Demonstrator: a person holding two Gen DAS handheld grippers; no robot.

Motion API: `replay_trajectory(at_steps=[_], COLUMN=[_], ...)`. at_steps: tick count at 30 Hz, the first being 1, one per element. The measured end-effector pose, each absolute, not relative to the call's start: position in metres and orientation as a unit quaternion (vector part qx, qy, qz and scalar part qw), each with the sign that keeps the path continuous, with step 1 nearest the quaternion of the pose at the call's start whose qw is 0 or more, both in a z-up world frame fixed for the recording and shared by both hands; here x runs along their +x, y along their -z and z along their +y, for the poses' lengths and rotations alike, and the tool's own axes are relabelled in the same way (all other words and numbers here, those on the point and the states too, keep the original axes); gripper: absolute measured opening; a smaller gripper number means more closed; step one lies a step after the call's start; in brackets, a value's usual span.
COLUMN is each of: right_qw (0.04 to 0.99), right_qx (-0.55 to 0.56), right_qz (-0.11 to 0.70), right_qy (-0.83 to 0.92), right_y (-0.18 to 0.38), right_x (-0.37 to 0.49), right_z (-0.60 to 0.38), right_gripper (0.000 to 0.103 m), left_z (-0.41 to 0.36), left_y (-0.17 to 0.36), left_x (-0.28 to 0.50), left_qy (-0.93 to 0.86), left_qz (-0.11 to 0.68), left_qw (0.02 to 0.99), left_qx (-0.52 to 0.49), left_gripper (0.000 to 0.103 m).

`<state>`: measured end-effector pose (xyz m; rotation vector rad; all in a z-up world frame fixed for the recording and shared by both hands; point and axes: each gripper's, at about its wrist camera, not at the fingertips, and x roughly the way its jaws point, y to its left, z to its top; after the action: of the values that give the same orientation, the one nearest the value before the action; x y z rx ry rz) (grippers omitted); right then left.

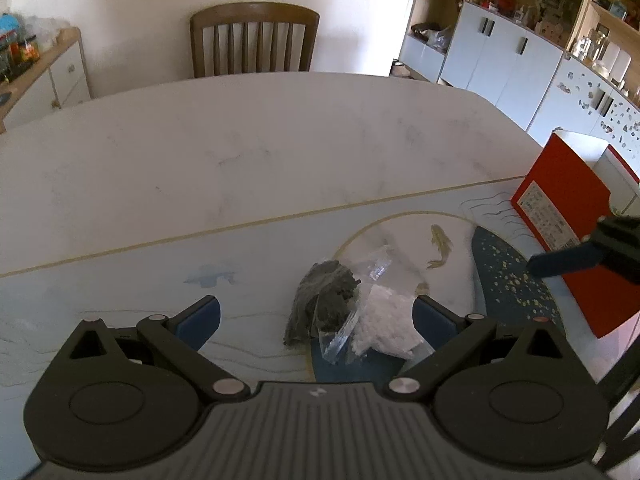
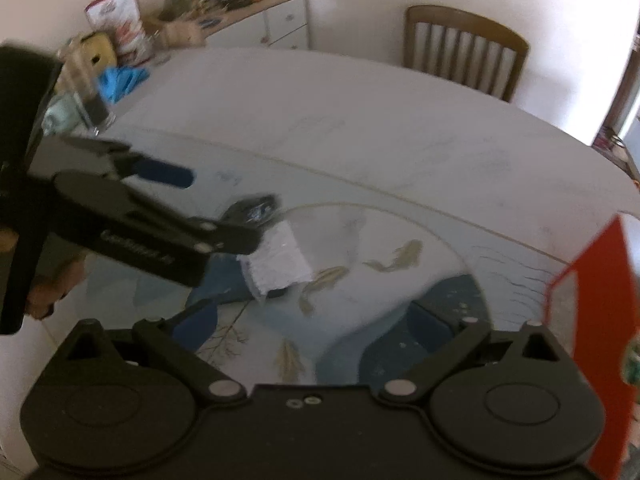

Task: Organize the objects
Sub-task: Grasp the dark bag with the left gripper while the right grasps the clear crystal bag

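Two clear bags lie together on the patterned mat (image 1: 120,280): one holds dark dried stuff (image 1: 324,300), the other white granules (image 1: 386,320). My left gripper (image 1: 316,320) is open, its fingers either side of the bags and just above them. In the right wrist view the same bags, dark (image 2: 252,208) and white (image 2: 280,260), lie under the left gripper (image 2: 224,204). My right gripper (image 2: 312,328) is open and empty over the mat, near the red box (image 2: 592,300). One of its fingers (image 1: 568,260) shows at the right edge of the left wrist view.
A red box (image 1: 568,216) stands open at the mat's right end. The white marble table (image 1: 240,140) stretches beyond the mat, with a wooden chair (image 1: 254,40) behind it. A blue cloth (image 2: 120,80) and clutter sit at the table's far left corner.
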<state>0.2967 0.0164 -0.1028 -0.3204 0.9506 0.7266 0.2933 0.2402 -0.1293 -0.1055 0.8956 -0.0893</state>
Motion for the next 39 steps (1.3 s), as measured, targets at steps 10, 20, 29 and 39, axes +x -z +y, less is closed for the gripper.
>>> replay_trajectory(at_steps=[10,20,29,39], right_qw=[0.805,0.792,0.792,0.805], right_qx=[-0.173,-0.206,-0.206,-0.207], right_qz=[0.44,0.436,0.43,0.43], right_qy=[-0.358,-0.375,-0.381,-0.352], right_y=[0.129,0.146,0.143,0.135], right_x=[0.31,0.315,0.315,0.309], right_z=[0.046,0.07,0.071,0.06], right_gripper=[0.096,0.083,0.054,0.033], left_z=[0.253,0.259,0.256,0.248], left_y=[0.142,0.142,0.138,0.126], left_x=[0.308,0.307,0.306,0.296], left_qy=[0.041,0.051,0.06,0.043], left_qz=[0.437,0.434,0.431,0.433], left_qw=[0.893,0.893,0.893,0.894], left_qx=[-0.095,-0.11,-0.114,-0.104], left_gripper=[0.102,0.072,0.041,0.033])
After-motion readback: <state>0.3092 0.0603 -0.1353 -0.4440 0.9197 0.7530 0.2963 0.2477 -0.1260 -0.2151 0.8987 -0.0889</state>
